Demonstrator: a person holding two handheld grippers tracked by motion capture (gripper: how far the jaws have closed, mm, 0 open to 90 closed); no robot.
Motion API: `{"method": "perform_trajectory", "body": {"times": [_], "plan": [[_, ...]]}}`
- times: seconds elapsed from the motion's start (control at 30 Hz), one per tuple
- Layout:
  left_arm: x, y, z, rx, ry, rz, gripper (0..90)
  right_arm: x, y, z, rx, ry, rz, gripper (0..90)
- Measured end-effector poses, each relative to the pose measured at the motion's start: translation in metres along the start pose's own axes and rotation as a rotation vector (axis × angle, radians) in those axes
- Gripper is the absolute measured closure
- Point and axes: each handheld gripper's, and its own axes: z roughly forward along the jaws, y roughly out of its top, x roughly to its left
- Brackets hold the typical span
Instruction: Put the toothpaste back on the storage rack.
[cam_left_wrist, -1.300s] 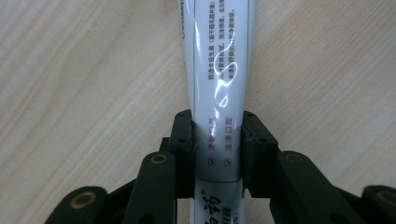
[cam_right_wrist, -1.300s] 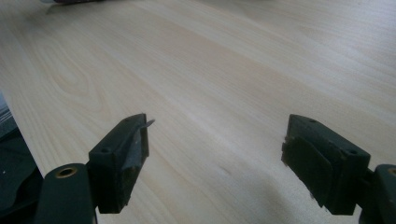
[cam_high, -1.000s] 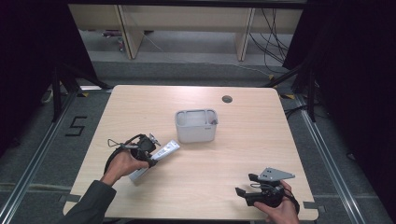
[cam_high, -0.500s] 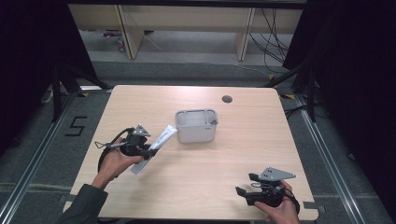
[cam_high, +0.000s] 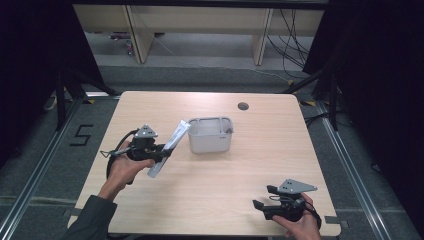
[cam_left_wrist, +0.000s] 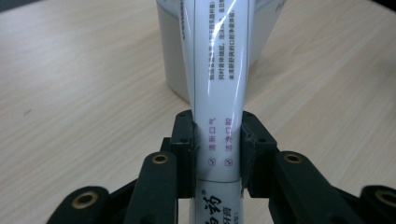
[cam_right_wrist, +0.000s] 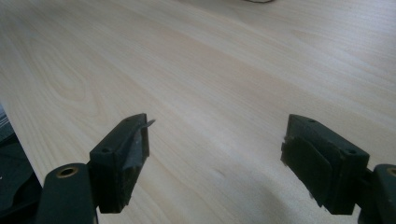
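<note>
Toothpaste box (cam_high: 168, 148), long and white, is clamped between the jaws of the left gripper (cam_high: 159, 153) and held tilted above the left part of the table (cam_high: 260, 150), its far end just beside the grey bin (cam_high: 210, 135). At the near right edge, the right gripper (cam_high: 261, 204) rests with jaws wide apart, holding nothing.
</note>
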Motion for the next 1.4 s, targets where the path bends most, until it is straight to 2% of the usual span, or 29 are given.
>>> {"method": "perform_trajectory", "body": {"times": [0.1,0.13,0.17,0.23,0.3,0.33,0.43,0.6,0.73,0.87,0.93,1.0,1.03,1.07,1.1,1.2,1.4], "plan": [[-0.002,0.006,-0.001,-0.039,-0.005,-0.011,70.2,0.000,0.000,-0.001,-0.004,-0.005,-0.005,23.5],[-0.002,0.008,0.000,-0.053,-0.013,-0.016,70.2,0.002,0.000,-0.001,0.002,0.003,0.022,23.5],[-0.003,0.010,0.000,-0.068,-0.016,-0.026,70.2,0.000,0.000,-0.001,-0.005,-0.007,-0.006,23.5],[-0.005,0.015,-0.001,-0.071,-0.002,-0.014,70.2,0.000,0.000,0.000,-0.006,-0.004,-0.004,23.6],[-0.007,0.019,-0.001,-0.107,-0.001,-0.036,70.2,-0.001,0.000,-0.001,-0.008,-0.006,-0.007,23.6],[-0.007,0.021,-0.001,-0.119,-0.007,-0.043,70.2,0.001,0.000,0.000,-0.002,0.005,0.017,23.6],[-0.010,0.029,0.000,-0.163,0.007,-0.030,70.3,-0.001,0.000,-0.001,-0.010,-0.001,-0.002,23.6],[-0.012,0.037,0.004,-0.194,0.015,-0.026,70.3,-0.002,-0.001,0.000,-0.008,-0.005,-0.002,23.7],[-0.014,0.047,0.009,-0.246,0.004,-0.043,70.3,-0.002,0.000,-0.001,-0.007,-0.006,-0.002,23.7],[-0.017,0.059,0.016,-0.263,0.008,-0.025,70.2,-0.002,0.000,-0.001,-0.010,-0.002,-0.005,23.7],[-0.018,0.066,0.020,-0.286,0.025,-0.023,70.2,-0.001,-0.001,0.000,-0.005,0.002,0.013,23.7],[-0.019,0.070,0.022,-0.292,0.026,-0.016,70.2,-0.002,-0.001,0.000,-0.019,-0.007,-0.003,23.7],[-0.020,0.075,0.025,-0.303,0.027,-0.015,70.2,-0.001,-0.001,0.000,-0.012,0.005,0.024,23.8],[-0.020,0.075,0.025,-0.303,0.027,-0.015,70.2,-0.001,-0.001,0.000,-0.012,0.005,0.024,23.8],[-0.020,0.078,0.027,-0.311,0.027,-0.016,70.2,-0.003,-0.001,0.000,-0.016,-0.005,0.000,23.8],[-0.024,0.087,0.031,-0.332,0.036,0.000,70.1,-0.002,-0.001,0.000,-0.015,0.005,0.014,23.8],[-0.029,0.103,0.043,-0.366,0.043,0.010,70.1,-0.003,-0.001,0.000,-0.010,0.005,-0.001,23.8]]}}
